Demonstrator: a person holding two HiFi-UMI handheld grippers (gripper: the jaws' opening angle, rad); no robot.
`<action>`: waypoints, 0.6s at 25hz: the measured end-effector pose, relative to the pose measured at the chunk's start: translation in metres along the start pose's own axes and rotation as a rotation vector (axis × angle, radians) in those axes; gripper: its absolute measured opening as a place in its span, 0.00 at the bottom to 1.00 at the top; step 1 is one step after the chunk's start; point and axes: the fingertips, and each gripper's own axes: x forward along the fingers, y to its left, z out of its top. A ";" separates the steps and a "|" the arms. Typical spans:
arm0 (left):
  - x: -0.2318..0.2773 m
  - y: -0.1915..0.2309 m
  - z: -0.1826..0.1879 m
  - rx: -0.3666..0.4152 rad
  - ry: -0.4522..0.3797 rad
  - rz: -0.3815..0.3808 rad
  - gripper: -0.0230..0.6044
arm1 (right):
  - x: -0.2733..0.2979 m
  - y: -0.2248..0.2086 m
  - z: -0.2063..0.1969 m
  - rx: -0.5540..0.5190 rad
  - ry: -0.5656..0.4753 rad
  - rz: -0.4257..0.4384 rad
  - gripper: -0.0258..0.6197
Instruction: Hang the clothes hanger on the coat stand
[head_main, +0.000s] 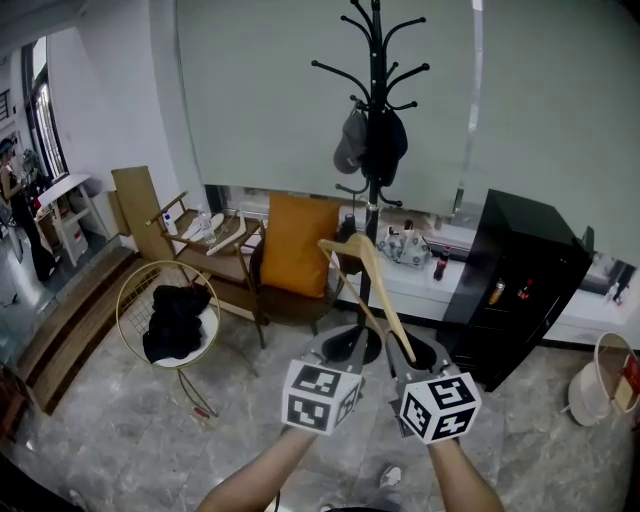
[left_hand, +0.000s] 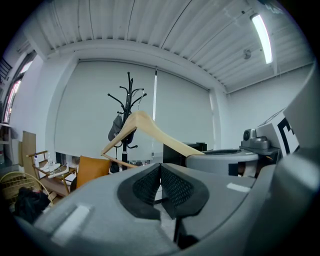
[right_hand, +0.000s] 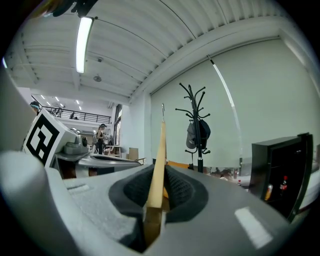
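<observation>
Coat stand (head_main: 375, 70) top cut off by the upper edge; base partly behind left gripper (head_main: 343, 348).

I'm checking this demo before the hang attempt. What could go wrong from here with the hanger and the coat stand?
1. The right claw pinches the wooden hanger only at one arm's end, so it might pivot or slip.
2. The coat stand already carries a grey cap and a dark item; the hook could snag them.
3. The left claw is shut, empty, giving no support.
</observation>
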 end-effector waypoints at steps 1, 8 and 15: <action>0.008 0.003 0.001 0.002 0.000 0.007 0.04 | 0.006 -0.006 0.000 -0.002 -0.002 0.007 0.13; 0.072 0.013 0.017 0.014 -0.004 0.057 0.04 | 0.045 -0.064 0.014 -0.006 -0.028 0.058 0.13; 0.141 0.013 0.038 -0.015 -0.004 0.105 0.04 | 0.077 -0.127 0.031 -0.002 -0.039 0.119 0.13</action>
